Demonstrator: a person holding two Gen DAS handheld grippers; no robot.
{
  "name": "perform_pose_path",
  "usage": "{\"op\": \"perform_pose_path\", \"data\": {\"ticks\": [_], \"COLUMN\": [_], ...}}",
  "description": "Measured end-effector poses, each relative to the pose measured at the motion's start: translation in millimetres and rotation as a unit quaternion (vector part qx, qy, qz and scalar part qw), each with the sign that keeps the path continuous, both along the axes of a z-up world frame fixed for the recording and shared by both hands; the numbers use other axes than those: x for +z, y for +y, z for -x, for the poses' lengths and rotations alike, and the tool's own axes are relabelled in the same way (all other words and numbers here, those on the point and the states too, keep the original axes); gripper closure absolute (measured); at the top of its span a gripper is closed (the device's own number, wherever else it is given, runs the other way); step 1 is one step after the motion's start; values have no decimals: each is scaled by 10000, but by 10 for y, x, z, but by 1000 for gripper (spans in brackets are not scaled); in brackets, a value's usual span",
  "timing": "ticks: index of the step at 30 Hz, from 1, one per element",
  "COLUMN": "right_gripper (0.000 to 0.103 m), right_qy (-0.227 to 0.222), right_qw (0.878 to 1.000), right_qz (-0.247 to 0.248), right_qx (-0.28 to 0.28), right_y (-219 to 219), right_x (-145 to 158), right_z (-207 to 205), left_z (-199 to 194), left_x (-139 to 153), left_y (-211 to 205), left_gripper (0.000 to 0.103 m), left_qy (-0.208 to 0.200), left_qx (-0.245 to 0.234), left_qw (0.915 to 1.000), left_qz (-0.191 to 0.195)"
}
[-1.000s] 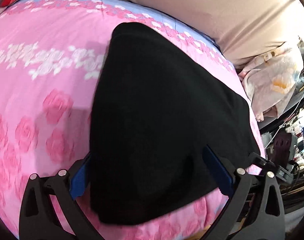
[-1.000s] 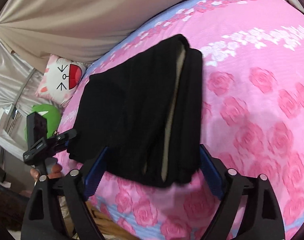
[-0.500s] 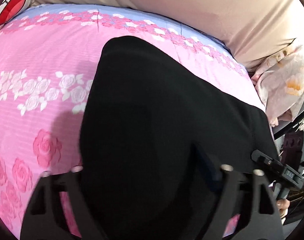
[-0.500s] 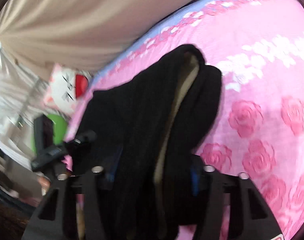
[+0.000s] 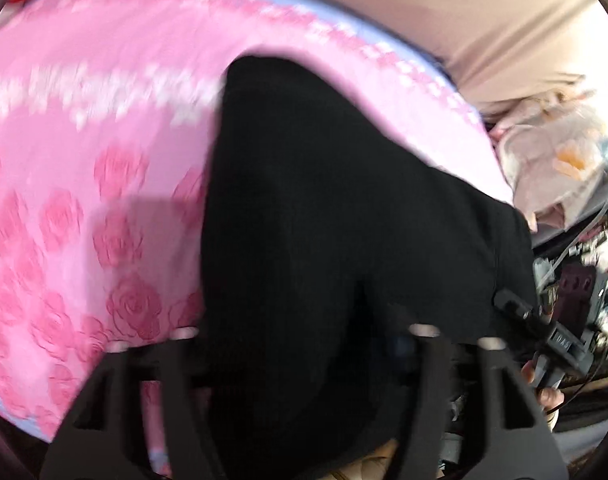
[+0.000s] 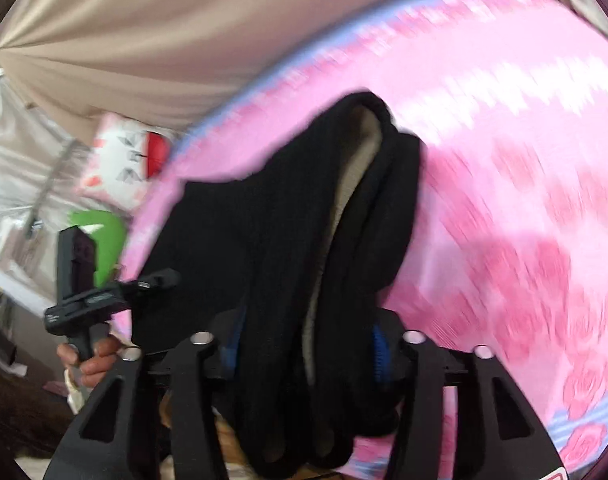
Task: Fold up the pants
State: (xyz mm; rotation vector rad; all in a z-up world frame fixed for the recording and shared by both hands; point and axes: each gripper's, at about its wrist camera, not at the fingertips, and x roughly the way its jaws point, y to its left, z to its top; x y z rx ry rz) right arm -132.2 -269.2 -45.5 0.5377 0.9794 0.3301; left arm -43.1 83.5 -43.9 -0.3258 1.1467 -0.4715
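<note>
On the near edge of the pink rose-print bedspread (image 5: 104,184) the black pants (image 5: 324,220) were laid, already folded into a thick bundle with a pale lining showing. Each end was straddled by a gripper: the left gripper (image 5: 300,344) and the right gripper (image 6: 304,344) had just been easing a little wider after closing, cloth between the fingers — whether it was actually pinched could not be told through the blur. The bundle was judged to be mid-fold or being lifted; next, a firm pinch on both ends together would be called for.

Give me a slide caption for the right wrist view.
Right gripper straddles the near end of folded black pants on a pink rose-print bedspread.
</note>
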Motion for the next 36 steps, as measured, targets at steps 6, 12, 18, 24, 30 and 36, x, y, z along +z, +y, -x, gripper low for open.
{"op": "perform_pose_path", "data": {"ticks": [6, 12, 18, 24, 30, 36], "right_gripper": [42, 63, 64, 64, 64, 63], "right_qy": [-314, -703, -1412, -2323, -3317, -3889], "right_qw": [9993, 9973, 9898, 9717, 9418, 9199], "right_qz": [-210, -187, 195, 424, 550, 509], "right_qx": [-42, -132, -48, -53, -24, -6], "right_y": [22, 140, 258, 274, 287, 287], "right_x": [-103, 193, 801, 1506, 2272, 2748], "right_z": [7, 48, 194, 371, 382, -9], "left_z": [-1, 5, 247, 547, 626, 362], "left_x": [-34, 270, 960, 1783, 2491, 2976], "left_y": [-189, -192, -441, -380, -307, -331], "left_gripper": [31, 70, 76, 76, 76, 75], "left_qy": [-425, -578, -1648, -2809, -3816, -4506], "left_qx": [-54, 198, 64, 94, 240, 477], "left_qw": [9991, 9981, 9848, 9585, 9231, 8900], "left_qz": [61, 50, -552, -469, -423, -508]}}
